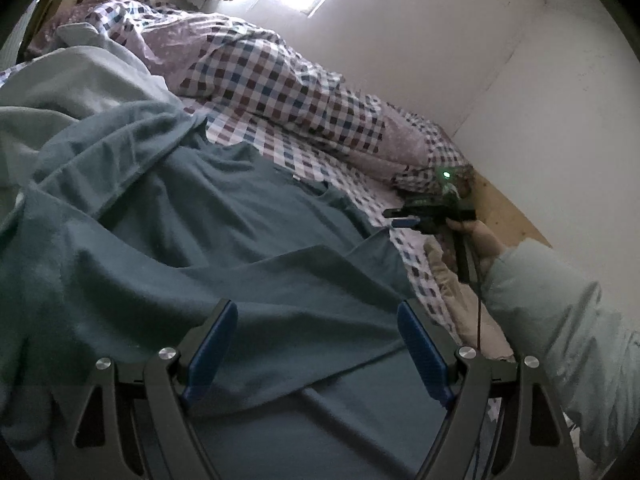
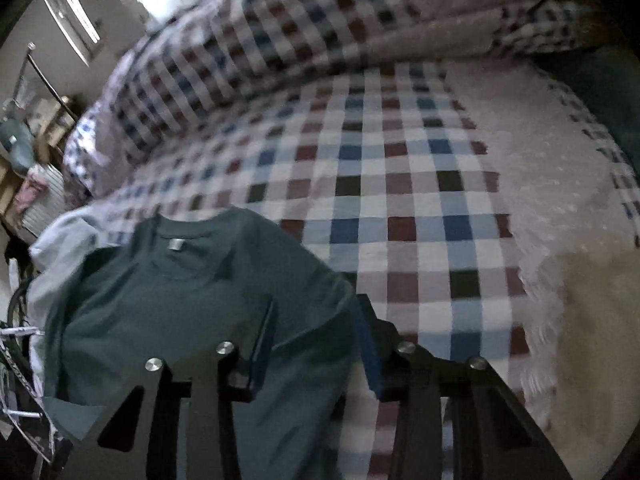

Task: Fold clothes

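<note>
A teal T-shirt [image 1: 224, 232] lies spread and wrinkled on a bed with a checked sheet [image 1: 320, 160]. My left gripper [image 1: 316, 316] is open just above the shirt's lower part, with nothing between its blue pads. In the right wrist view the same shirt [image 2: 192, 280] shows its collar and a grey neck label [image 2: 175, 245]. My right gripper [image 2: 316, 312] is open over the shirt's right edge and the checked sheet [image 2: 400, 184]. In the left wrist view the right gripper [image 1: 404, 218] is held by a hand at the bed's right side.
A pale blue garment [image 1: 80, 80] lies left of the shirt. A rolled checked quilt [image 1: 272, 76] runs along the white wall [image 1: 480, 60]. A wooden bed edge [image 1: 508, 208] is at right. Furniture and clutter [image 2: 24, 152] stand at far left in the right wrist view.
</note>
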Motion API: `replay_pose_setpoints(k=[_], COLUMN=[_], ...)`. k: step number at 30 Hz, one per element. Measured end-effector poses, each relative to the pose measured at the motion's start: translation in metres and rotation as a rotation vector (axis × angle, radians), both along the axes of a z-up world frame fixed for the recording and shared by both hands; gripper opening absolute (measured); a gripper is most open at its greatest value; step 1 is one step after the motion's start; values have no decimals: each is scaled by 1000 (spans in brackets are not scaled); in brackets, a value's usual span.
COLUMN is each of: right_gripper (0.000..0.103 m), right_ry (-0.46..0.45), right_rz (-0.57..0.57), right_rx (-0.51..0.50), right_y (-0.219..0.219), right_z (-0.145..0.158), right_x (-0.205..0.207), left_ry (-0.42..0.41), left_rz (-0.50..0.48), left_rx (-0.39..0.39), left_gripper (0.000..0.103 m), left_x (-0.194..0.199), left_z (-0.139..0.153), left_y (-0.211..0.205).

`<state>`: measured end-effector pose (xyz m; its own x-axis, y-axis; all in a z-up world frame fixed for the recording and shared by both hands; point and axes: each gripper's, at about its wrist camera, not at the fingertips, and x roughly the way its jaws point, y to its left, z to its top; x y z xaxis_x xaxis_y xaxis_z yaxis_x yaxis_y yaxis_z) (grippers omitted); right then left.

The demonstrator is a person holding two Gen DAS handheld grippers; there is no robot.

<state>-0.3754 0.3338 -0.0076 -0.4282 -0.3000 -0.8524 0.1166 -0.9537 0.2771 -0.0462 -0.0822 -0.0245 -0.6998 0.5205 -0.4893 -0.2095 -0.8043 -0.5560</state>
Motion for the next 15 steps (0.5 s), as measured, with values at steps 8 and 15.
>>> replay_pose_setpoints(k=[8,15], right_gripper=[41,2], right_ry=[-115,-66], right_rz=[51,111], right_rx=[123,248], right_y=[-11,-28], right_z=[-46,-42], right_x=[-39,-41], left_ry=[-33,-46], left_rz=[-12,-7], left_rx=[4,8], left_gripper=[85,85], left_x=[-4,-3], left_z=[-10,-13], left_y=[-1,-6])
